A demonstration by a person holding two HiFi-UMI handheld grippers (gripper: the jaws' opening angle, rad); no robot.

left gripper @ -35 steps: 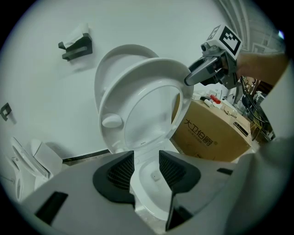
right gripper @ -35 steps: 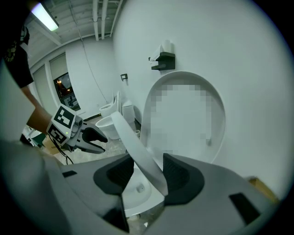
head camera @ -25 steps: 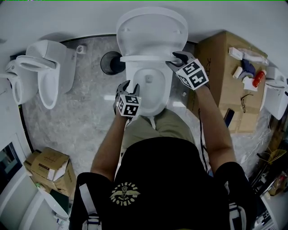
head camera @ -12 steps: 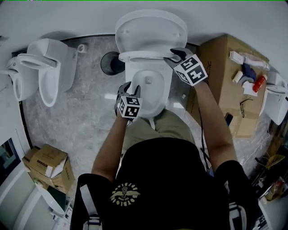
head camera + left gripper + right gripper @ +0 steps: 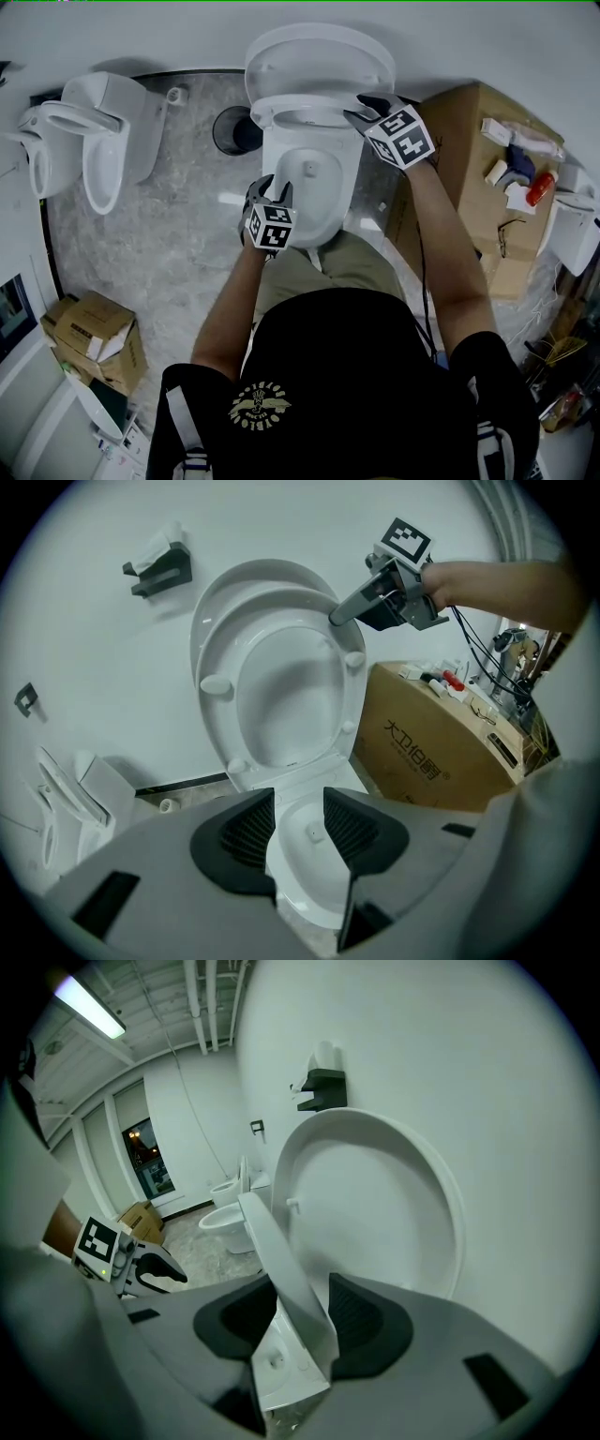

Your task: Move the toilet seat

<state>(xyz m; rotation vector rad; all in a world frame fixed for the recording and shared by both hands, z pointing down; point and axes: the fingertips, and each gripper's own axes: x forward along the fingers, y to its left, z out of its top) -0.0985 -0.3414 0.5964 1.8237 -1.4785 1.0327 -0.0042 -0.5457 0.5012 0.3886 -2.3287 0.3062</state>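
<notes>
Two grippers: we find the right gripper (image 5: pixel 361 111) straddling the side rim of the raised seat (image 5: pixel 277 1260), jaws just closing, not yet clamped; the left gripper (image 5: pixel 298 829), half open and empty, stands over the front of the bowl (image 5: pixel 342 202).

The left grey two-jaw gripper (image 5: pixel 270 190) points steeply down on the bent, bare left forearm (image 5: pixel 230 309), jaws apart and empty. The right grey two-jaw gripper (image 5: pixel 364 111) is reached further forward on the outstretched right arm (image 5: pixel 450 253). Its jaws have just been closing and are not yet clamped, with the white toilet seat rim (image 5: pixel 286 1279) between them.
</notes>
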